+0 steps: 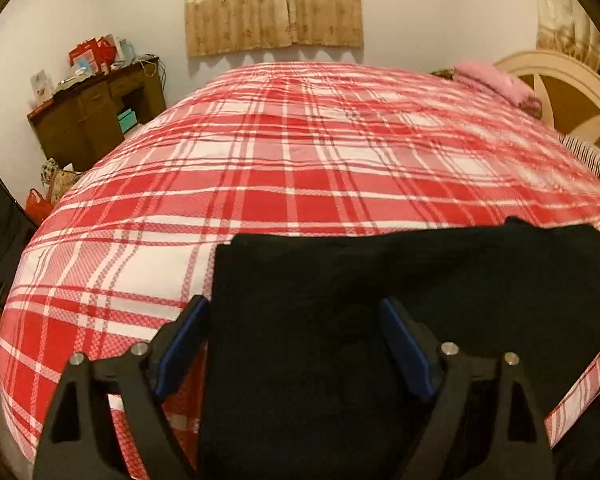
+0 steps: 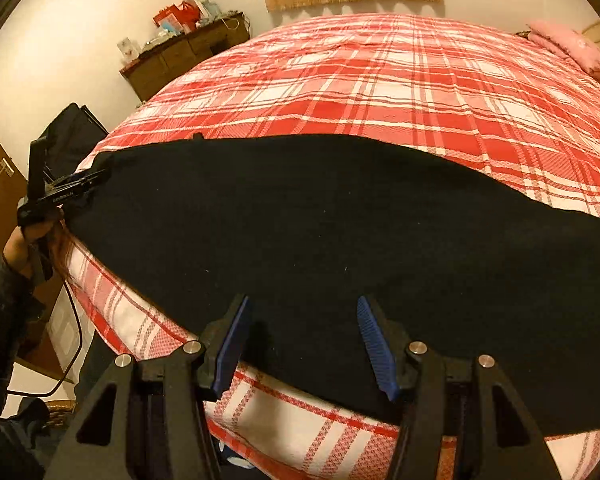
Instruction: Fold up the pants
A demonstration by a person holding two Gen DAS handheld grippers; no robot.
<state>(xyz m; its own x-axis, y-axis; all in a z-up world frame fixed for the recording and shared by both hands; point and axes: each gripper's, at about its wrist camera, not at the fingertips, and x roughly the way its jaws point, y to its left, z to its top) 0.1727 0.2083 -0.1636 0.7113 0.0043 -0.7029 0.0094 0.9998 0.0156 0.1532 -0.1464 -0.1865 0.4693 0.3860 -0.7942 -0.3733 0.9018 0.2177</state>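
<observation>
Black pants (image 2: 320, 224) lie flat along the near edge of a bed with a red and white plaid cover (image 2: 400, 80). In the left wrist view the pants (image 1: 380, 280) fill the lower middle and right. My left gripper (image 1: 292, 308) is open, its blue pads straddling the pants' left end just above the cloth. It also shows from the side at the far left of the right wrist view (image 2: 96, 178). My right gripper (image 2: 304, 308) is open over the pants' near edge, its blue pads apart with black cloth between them.
A brown cabinet (image 1: 96, 116) with red bags on top stands left of the bed by the wall. A pink pillow (image 1: 496, 80) and cream headboard (image 1: 556, 88) are at the far right. A black bag (image 2: 72, 132) sits left of the bed. A cable (image 2: 76, 320) hangs from my left hand.
</observation>
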